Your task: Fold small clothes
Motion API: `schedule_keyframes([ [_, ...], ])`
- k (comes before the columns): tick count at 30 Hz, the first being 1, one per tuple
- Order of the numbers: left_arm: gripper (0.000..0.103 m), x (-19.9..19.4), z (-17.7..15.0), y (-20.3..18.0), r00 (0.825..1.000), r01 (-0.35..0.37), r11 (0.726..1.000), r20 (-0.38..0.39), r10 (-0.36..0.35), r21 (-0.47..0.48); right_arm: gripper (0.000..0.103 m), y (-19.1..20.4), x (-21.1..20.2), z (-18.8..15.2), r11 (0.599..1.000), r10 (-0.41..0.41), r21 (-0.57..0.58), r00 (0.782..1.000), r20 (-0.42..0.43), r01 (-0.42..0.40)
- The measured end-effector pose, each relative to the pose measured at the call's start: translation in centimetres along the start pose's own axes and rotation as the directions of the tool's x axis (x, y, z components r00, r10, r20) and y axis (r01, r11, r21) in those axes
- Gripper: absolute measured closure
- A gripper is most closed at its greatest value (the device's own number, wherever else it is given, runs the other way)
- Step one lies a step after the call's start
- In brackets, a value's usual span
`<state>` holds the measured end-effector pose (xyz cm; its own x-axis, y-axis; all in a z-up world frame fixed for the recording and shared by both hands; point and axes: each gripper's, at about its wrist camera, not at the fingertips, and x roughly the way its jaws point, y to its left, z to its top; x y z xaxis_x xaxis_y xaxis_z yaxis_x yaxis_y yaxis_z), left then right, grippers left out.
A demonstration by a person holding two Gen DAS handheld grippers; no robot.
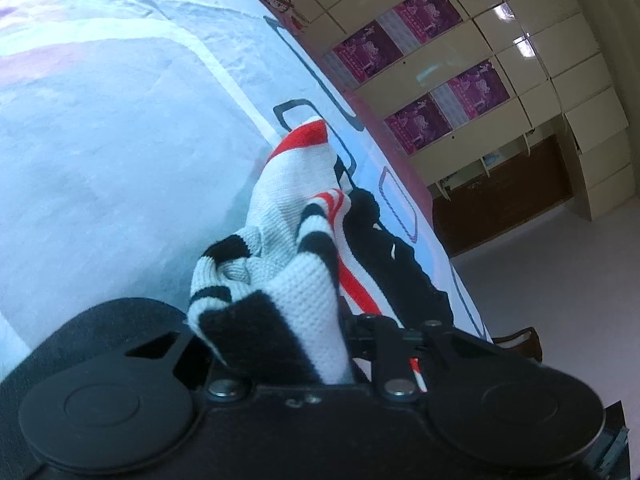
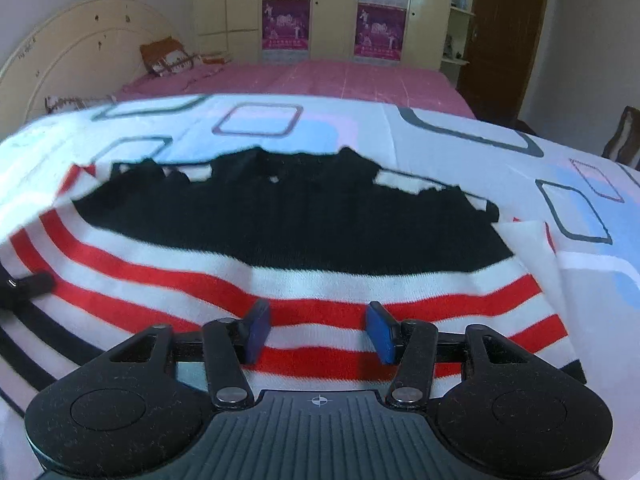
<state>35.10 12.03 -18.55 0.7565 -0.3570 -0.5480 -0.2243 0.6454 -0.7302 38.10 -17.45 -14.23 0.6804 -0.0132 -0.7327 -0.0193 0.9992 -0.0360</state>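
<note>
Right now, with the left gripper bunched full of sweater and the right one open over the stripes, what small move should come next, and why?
Probably lower the right gripper and close on the striped sweater: its jaws stand open above the fabric, while the left gripper already grips a fold.

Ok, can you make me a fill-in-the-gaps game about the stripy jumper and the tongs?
1. The left tongs are shut on the ____.
2. The right tongs are ____, with nothing between them.
3. The jumper has white, black and ____ stripes.
4. The far bedsheet is ____.

Missing words: jumper; open; red; pink
</note>
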Motion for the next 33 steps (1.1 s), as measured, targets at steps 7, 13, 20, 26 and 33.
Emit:
schedule_keyframes([
  [7, 0.084, -1.1, -0.6, -2.4, 0.997, -0.04, 0.997, 0.064, 0.036, 0.061, 0.048, -0.2, 0.3, -0.5, 0.999, 0.02, -0.036, 0.999, 0.033, -0.018],
  [13, 0.084, -2.1, -0.9, -7.1, 0.992, -0.06, 0.977, 0.118, 0.036, 0.207, 0.047, -1.3, 0.2, 0.3, 0.997, 0.076, -0.03, 0.997, 0.012, -0.075],
  [20, 0.084, -2.0, -2.6, -14.7, 0.992, -0.012, 0.911, 0.12, -0.041, 0.412, 0.047, -3.6, -1.4, 0.7, 0.994, 0.11, 0.001, 0.993, 0.037, -0.11],
  [26, 0.084, 0.4, -7.2, -20.6, 0.993, 0.073, 0.812, 0.032, -0.112, 0.58, 0.047, -8.1, -3.7, 0.6, 0.995, 0.084, 0.049, 0.994, 0.068, -0.087],
  [33, 0.084, 4.7, -16.1, -22.8, 0.99, 0.138, 0.648, -0.127, -0.064, 0.749, 0.047, -15.3, -6.0, -1.8, 0.992, -0.025, 0.126, 0.998, 0.055, 0.018],
])
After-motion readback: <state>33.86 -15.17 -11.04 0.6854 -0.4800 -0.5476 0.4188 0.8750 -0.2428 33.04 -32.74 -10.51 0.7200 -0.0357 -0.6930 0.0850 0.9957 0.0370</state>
